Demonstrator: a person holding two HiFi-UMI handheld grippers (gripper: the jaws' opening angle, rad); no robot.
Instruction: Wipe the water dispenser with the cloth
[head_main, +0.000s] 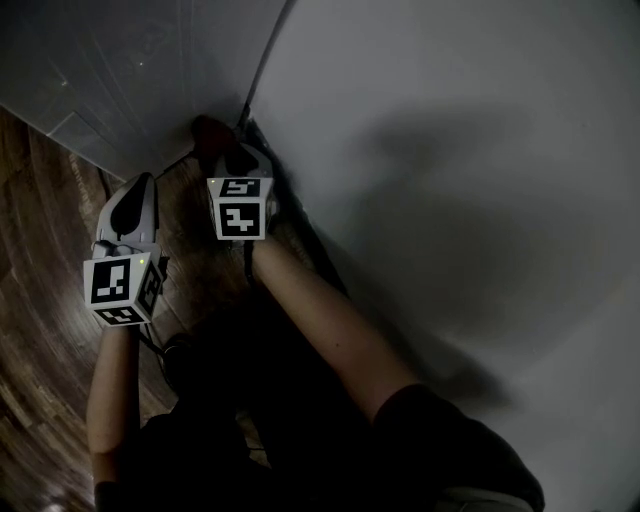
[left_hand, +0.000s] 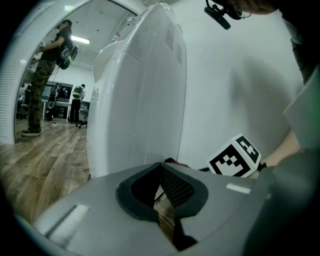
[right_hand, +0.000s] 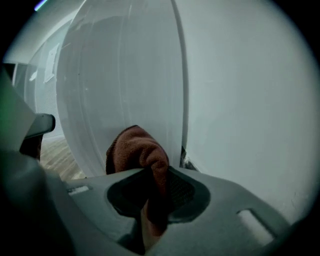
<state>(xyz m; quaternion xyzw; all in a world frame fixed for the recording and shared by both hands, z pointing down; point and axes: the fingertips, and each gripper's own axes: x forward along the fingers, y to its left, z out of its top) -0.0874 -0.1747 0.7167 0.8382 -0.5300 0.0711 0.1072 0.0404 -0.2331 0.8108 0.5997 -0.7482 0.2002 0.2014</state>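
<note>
Pinching the rust-brown fluffy cloth (right_hand: 137, 150) in the right tongs (right_hand: 152, 187), the person held it low by the tall white plastic water dispenser (right_hand: 120, 85), at twelve o'clock from those tongs, with the pale wall (right_hand: 250, 100) at three o'clock. The left tongs (left_hand: 162, 192), nearly together on nothing, hung at eight o'clock. Wiping well probably called for flat pressure and steady, overlapping strokes.

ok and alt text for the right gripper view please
The right gripper has its jaws shut on a reddish-brown cloth, which bunches up above them close to the lower side of a white water dispenser. A plain white wall fills the right, and a strip of wood floor shows at lower left.
</note>
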